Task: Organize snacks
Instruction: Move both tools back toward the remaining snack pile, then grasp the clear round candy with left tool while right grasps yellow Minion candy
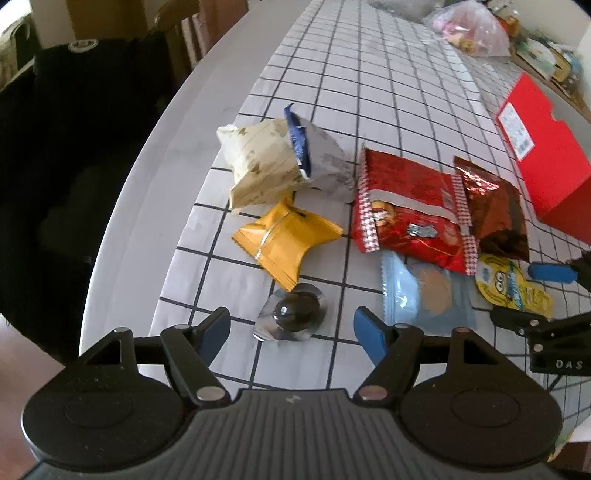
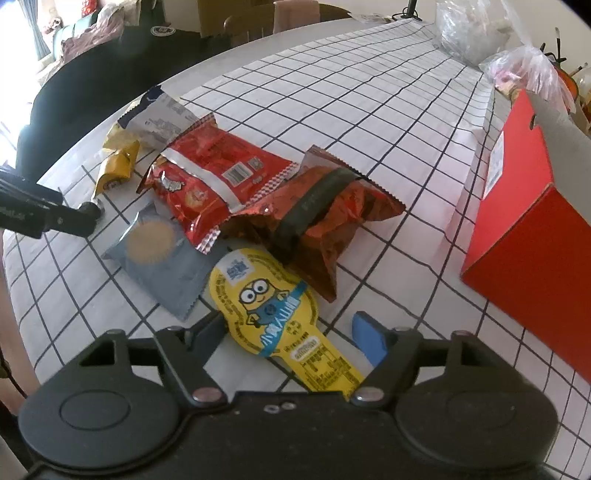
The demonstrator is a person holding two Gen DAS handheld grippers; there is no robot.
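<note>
Snacks lie in a loose group on the checked tablecloth. My left gripper is open, its fingers on either side of a small dark sweet in a clear wrapper. Beyond it lie a yellow packet, a cream bag, a grey bag, a red bag, a brown-red bag and a pale blue biscuit packet. My right gripper is open around a yellow Minion pouch, which lies flat between its fingers. The right gripper also shows in the left wrist view.
A red box stands at the right on the cloth. Clear plastic bags and clutter sit at the far end. The round table edge curves along the left, with a dark-draped chair beyond it.
</note>
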